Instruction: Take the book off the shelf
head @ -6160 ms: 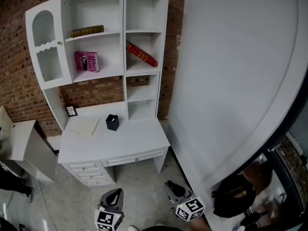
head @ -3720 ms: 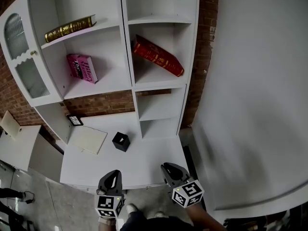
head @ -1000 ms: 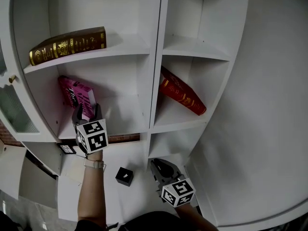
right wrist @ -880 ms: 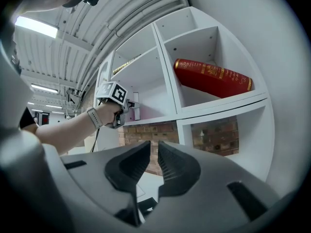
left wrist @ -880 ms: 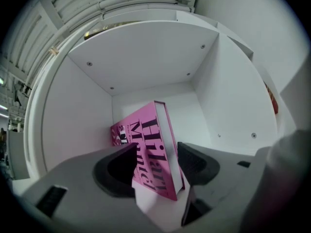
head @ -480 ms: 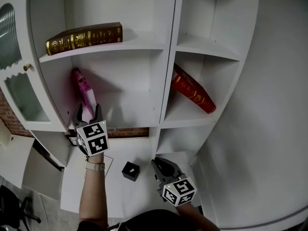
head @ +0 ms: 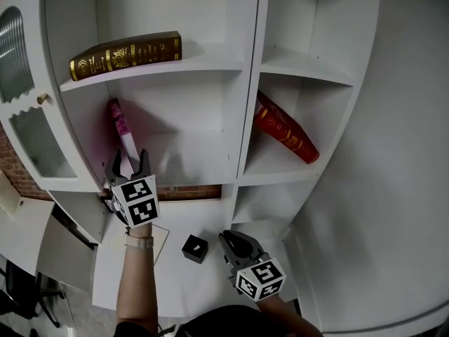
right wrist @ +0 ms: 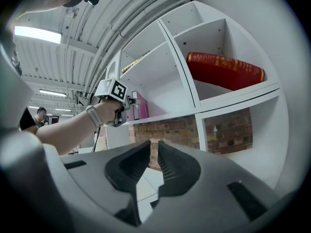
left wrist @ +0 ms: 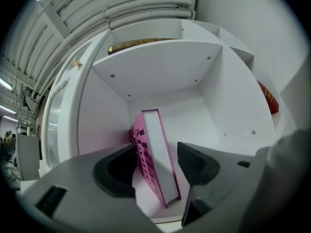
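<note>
A pink book (head: 121, 126) leans against the left wall of the lower left shelf compartment (head: 189, 170). My left gripper (head: 128, 163) is raised to that shelf's front edge, just below the book. In the left gripper view the pink book (left wrist: 154, 144) stands between the jaws of the left gripper (left wrist: 156, 155), which are open, with a gap on each side. My right gripper (head: 235, 241) hangs low over the desk, shut and holding nothing; in its own view the right gripper (right wrist: 154, 152) points toward the shelf unit.
A brown and gold book (head: 126, 52) lies on the upper left shelf. A red book (head: 284, 133) leans in the right compartment. A black cube (head: 195, 248) and a pale notebook (head: 158, 236) lie on the white desk (head: 175, 286). A glass cabinet door (head: 28, 111) is at left.
The person has walked up to the shelves and raised the left gripper to the pink book. Over the last second the book shows more edge-on and upright; the right gripper stays low.
</note>
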The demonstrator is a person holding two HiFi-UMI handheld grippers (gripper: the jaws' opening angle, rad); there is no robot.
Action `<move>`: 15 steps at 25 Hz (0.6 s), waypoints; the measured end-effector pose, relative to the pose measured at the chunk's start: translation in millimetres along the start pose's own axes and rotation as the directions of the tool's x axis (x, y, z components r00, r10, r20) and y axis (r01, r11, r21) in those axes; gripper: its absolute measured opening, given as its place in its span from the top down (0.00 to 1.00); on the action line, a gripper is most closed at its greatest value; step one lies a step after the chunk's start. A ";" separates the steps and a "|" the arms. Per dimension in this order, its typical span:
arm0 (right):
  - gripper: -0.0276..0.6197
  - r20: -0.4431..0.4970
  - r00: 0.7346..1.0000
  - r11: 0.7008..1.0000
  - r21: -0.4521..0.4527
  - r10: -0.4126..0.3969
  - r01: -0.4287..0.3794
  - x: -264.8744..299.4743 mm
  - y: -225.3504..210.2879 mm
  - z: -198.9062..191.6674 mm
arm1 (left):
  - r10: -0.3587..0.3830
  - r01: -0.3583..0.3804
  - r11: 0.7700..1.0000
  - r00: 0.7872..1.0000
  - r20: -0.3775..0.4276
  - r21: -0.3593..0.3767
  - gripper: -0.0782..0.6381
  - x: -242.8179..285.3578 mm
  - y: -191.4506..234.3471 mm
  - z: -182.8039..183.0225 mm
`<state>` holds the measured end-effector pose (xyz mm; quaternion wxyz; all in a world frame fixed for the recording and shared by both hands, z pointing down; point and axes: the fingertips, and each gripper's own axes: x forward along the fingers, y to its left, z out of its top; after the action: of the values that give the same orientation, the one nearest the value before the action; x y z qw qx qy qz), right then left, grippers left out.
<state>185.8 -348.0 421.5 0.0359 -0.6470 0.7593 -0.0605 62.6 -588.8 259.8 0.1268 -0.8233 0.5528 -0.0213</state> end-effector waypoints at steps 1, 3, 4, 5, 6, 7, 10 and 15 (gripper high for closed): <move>0.87 0.000 1.000 1.000 -0.001 -0.004 0.004 -0.2 -1.0 -0.2 | 0.002 -0.002 1.000 1.000 -0.002 -0.001 0.54 3.7 -0.6 -0.3; 0.87 -0.001 1.000 1.000 -0.002 -0.014 0.014 -0.9 -4.6 -0.3 | 0.005 -0.005 1.000 1.000 -0.001 -0.004 0.54 11.8 -0.1 0.1; 0.87 0.000 1.000 1.000 -0.002 -0.021 0.021 -1.3 -6.9 -0.1 | 0.005 -0.005 1.000 1.000 -0.002 -0.007 0.54 15.6 0.1 0.7; 0.87 0.001 1.000 1.000 -0.001 -0.029 0.029 -1.6 -9.4 0.4 | 0.003 -0.003 1.000 1.000 -0.004 -0.012 0.54 18.9 0.0 1.4; 0.87 0.003 0.999 0.999 -0.001 -0.036 0.036 -1.9 -11.9 0.9 | 0.000 0.000 1.000 1.000 -0.005 -0.017 0.54 21.9 -0.1 2.2; 0.87 0.004 0.999 0.999 0.000 -0.043 0.043 -2.0 -14.5 1.5 | -0.002 0.002 1.000 1.000 -0.006 -0.022 0.54 24.7 0.1 2.9; 0.87 0.009 0.998 0.998 0.002 -0.057 0.057 -1.9 -20.2 2.8 | -0.002 0.001 1.000 1.000 -0.007 -0.031 0.54 32.4 2.1 3.8; 0.87 0.016 0.998 0.998 0.006 -0.060 0.060 -0.7 -18.5 3.1 | 0.000 -0.001 0.999 1.000 -0.022 -0.042 0.54 40.8 14.2 0.1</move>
<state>204.4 -350.3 420.9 0.0421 -0.6700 0.7389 -0.0583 65.6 -631.2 252.1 0.1036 -0.8253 0.5548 -0.0186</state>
